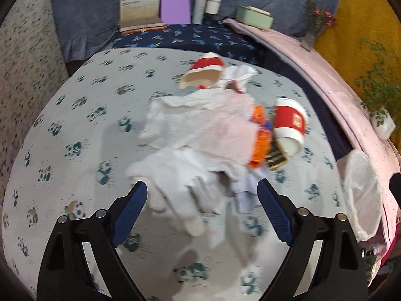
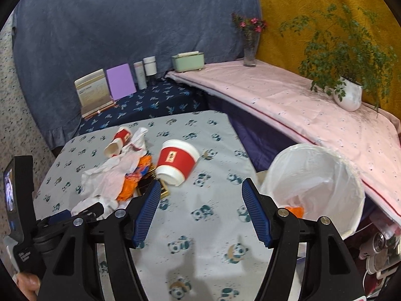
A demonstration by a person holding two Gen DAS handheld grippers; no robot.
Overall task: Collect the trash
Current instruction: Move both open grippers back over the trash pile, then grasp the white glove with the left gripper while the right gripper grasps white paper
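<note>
While both tools stand wide open holding nothing, the left tool (image 1: pixel 201 190) hovers over crumpled white tissues (image 1: pixel 200 135) heaped on the panda-print bench (image 1: pixel 75 115). Two red paper cups (image 2: pixel 176 161) (both tipped over) lie beside an orange wrapper (image 2: pixel 132 180). The right tool (image 2: pixel 200 188) hangs near the white-lined bin (image 2: pixel 313 188).
</note>
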